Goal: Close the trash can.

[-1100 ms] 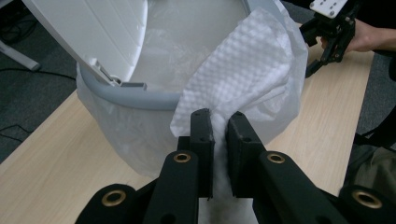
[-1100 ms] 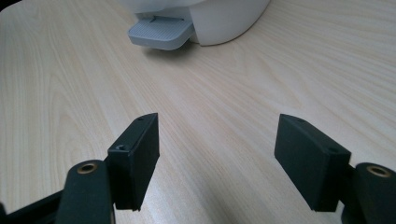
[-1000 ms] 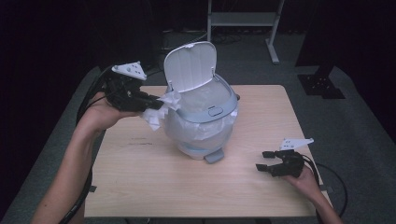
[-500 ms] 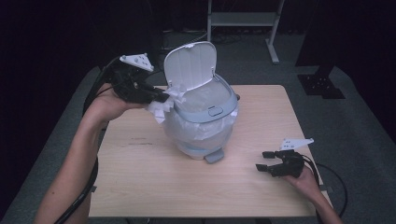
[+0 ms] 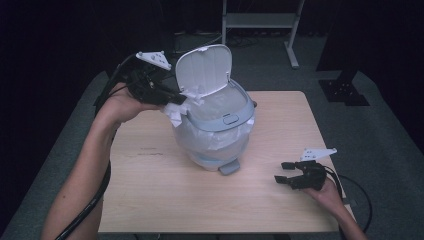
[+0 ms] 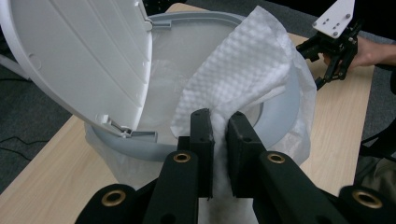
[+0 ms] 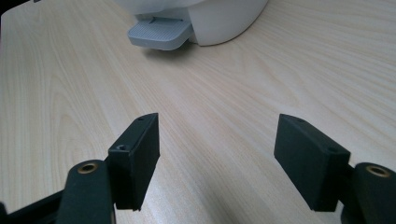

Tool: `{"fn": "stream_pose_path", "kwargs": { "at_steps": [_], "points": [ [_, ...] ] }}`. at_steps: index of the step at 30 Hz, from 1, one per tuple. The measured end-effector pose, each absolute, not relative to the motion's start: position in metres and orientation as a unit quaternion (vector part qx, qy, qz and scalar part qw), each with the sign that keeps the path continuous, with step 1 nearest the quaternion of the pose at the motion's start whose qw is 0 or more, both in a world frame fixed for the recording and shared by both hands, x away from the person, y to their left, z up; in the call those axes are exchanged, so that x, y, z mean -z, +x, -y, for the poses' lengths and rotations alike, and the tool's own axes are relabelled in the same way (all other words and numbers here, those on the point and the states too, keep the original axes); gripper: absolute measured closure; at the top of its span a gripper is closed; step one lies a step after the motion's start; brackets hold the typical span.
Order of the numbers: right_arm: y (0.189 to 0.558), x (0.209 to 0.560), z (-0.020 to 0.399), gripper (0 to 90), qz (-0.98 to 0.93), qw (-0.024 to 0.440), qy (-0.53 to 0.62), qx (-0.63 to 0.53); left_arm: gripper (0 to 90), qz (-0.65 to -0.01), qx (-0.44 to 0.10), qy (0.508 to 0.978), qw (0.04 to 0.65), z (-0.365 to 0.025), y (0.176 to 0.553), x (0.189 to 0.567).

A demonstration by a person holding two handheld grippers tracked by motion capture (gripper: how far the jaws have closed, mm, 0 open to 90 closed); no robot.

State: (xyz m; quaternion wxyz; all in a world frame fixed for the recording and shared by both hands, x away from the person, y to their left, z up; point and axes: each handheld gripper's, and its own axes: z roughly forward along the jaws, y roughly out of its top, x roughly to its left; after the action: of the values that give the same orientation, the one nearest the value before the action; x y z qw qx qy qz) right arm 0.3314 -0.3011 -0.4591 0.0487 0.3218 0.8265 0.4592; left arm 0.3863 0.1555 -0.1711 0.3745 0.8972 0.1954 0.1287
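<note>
One white paper towel point(image 6: 243, 70), quilted with a fine dimpled pattern and crumpled into loose folds, is pinched between the jaws of the left tool point(image 6: 219, 135), which are pressed together on its lower end; in the left gripper view the sheet fans upward from the jaws and hangs over the open mouth of the bin point(image 5: 220, 125). From the high view the left tool point(image 5: 172, 97) sits at the bin's upper left rim, just beside the raised lid point(image 5: 202, 70), with the towel point(image 5: 176, 114) bunched against the rim there. There is one bin: rounded, pale grey-white, with a grey band around its top, a thin translucent liner bag point(image 5: 215, 142) draped over its sides, and one grey foot pedal point(image 5: 229, 167) at its base facing the person. Its single white lid stands tipped up and back, ribbed on the inside. The bin stands near the middle of the light wooden surface point(image 5: 150, 200). The right tool point(image 5: 287, 172) rests low on the surface at the near right corner, well apart from the bin, its jaws spread wide with nothing between them; the right gripper view shows bare wood grain between them and the pedal point(image 7: 159, 35) farther off. Two tools, two forearms, one towel, one bin.
</note>
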Motion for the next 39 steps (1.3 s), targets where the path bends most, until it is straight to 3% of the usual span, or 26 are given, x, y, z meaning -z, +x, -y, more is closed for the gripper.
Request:
{"fn": "stream_pose_path", "kwargs": {
  "at_steps": [39],
  "points": [
    [0.331,0.46,0.3,30.2,-0.83,0.047,0.317,-0.455,81.6,-0.177,-0.121,0.908,0.36,-0.11,0.425,0.175]
  ]
}}
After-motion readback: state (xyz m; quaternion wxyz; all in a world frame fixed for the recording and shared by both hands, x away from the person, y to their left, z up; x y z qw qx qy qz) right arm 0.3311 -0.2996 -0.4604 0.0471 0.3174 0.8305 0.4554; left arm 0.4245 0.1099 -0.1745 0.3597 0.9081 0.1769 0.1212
